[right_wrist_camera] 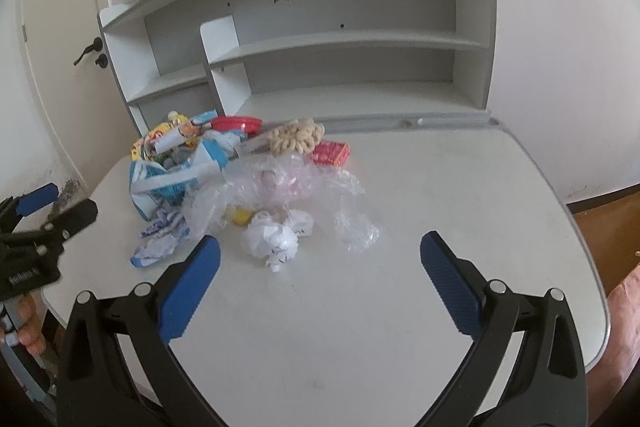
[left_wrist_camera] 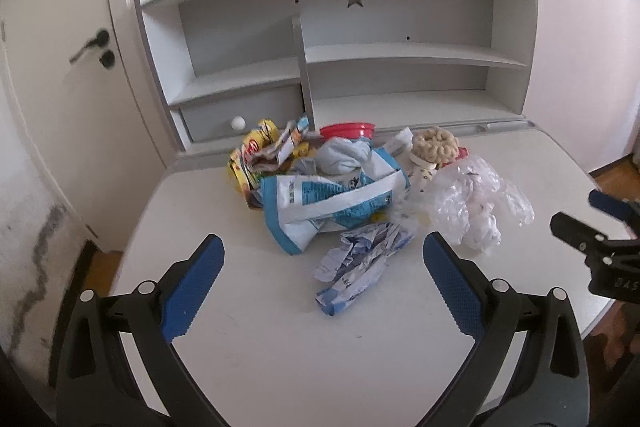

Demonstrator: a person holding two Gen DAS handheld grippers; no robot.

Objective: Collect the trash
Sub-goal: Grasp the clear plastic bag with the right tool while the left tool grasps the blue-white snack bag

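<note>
- A pale desk (left_wrist_camera: 280,347) with a rounded front edge stands against a white wall, a grey shelf unit (left_wrist_camera: 400,55) with a star cut-out behind it and a door with a dark handle (left_wrist_camera: 94,45) to the left.
- Nearest, the left gripper (left_wrist_camera: 322,255) hangs over bare desk, its blue-padded jaws wide apart and empty; the right gripper (right_wrist_camera: 320,251) is likewise spread wide and holds nothing.
- Just ahead of the left gripper lies a crumpled blue-and-white wrapper (left_wrist_camera: 360,263): it looks thin, light and springy, so I would pinch its bunched middle rather than a loose corner.
- Before the right gripper sits a white paper ball (right_wrist_camera: 276,239), probably soft and easy to crush; closing across its widest part should hold it.
- Beside it is a small yellow cap (right_wrist_camera: 242,215), hard and likely to slip or roll.
- Behind is crinkled clear plastic film (right_wrist_camera: 296,187), probably almost weightless and slick; a thick fold would grip best.
- Left of it lies a blue-and-white bag (left_wrist_camera: 332,203), floppy and large, best taken at a folded edge.
- Farthest are yellow wrappers (left_wrist_camera: 256,155), a red lid (left_wrist_camera: 348,129), a knotted beige cord thing (right_wrist_camera: 296,139) and a small red packet (right_wrist_camera: 330,153).
- No bin is in view.
</note>
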